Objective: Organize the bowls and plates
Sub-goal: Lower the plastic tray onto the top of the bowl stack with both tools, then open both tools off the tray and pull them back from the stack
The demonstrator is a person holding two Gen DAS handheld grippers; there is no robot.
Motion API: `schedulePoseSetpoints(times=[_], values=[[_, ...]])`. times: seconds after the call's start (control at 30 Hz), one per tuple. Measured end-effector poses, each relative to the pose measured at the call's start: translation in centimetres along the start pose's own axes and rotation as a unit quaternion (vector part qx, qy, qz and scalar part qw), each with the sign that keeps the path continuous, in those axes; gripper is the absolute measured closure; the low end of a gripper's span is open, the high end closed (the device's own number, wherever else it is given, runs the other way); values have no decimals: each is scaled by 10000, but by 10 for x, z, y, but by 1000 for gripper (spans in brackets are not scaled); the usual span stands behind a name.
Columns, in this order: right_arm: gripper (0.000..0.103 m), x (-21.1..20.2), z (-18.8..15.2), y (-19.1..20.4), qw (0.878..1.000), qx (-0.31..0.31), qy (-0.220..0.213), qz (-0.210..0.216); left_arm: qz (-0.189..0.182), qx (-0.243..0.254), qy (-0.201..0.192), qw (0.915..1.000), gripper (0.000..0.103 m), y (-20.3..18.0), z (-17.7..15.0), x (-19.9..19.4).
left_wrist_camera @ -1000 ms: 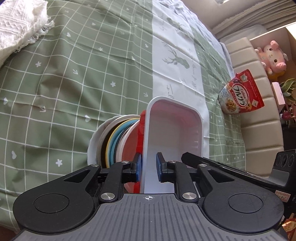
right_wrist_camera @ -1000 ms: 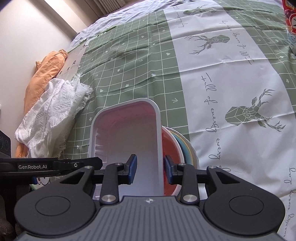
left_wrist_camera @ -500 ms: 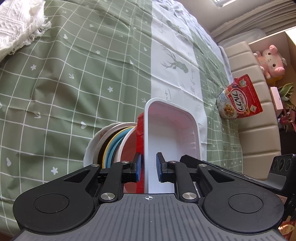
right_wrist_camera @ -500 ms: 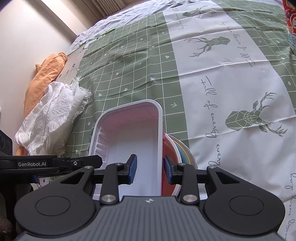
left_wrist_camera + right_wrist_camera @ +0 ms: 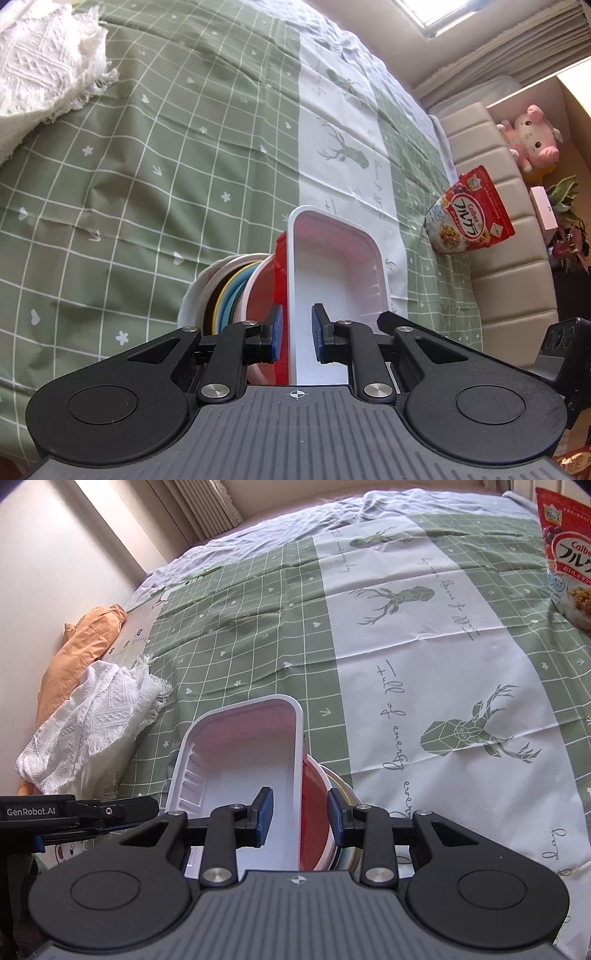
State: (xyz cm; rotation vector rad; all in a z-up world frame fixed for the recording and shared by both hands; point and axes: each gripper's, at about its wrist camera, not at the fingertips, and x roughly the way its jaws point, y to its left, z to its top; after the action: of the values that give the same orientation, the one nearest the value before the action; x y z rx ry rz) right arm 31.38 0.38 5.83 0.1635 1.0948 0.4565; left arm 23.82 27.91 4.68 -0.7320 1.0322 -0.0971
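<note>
A white rectangular tub sits on top of a red container. Below that is a nested stack of coloured bowls and plates. The whole pile hangs above the green checked bedspread. My left gripper is shut on the pile's left rim, pinching the tub wall and the red edge. My right gripper is shut on the opposite rim, with the tub wall and the red container between its pads. The bottom of the stack is hidden.
A white knitted blanket lies at the left, with an orange cloth behind it by the wall. A red cereal bag stands at the right against a beige padded board. A pink plush pig sits beyond.
Both grippers have risen a little with the pile still held and have tipped upward. More of the far bed and the window now shows.
</note>
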Motion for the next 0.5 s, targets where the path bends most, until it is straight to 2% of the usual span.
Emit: schedulePoseSetpoints(times=[0.1, 0.17, 0.23, 0.37, 0.43, 0.5], values=[[71, -17, -6, -6, 9997, -13, -254, 12, 221, 363, -497, 9979, 85, -8, -13, -19], [71, -29, -16, -13, 9986, -64, -533, 45, 476, 633, -959, 9922, 85, -14, -29, -31], [71, -42, -32, -24, 9961, -135, -869, 57, 629, 885, -1399, 9842, 85, -19, -51, -41], [70, -62, -70, -44, 9880, -437, -1473, 132, 705, 1219, -2181, 9657, 87, -20, -105, -48], [61, -69, -89, -53, 9821, -578, -1786, 159, 581, 1350, -2553, 9556, 87, -16, -132, -46], [58, -71, -109, -60, 9773, -667, -1996, 230, 677, 1530, -2721, 9476, 87, -16, -152, -36]])
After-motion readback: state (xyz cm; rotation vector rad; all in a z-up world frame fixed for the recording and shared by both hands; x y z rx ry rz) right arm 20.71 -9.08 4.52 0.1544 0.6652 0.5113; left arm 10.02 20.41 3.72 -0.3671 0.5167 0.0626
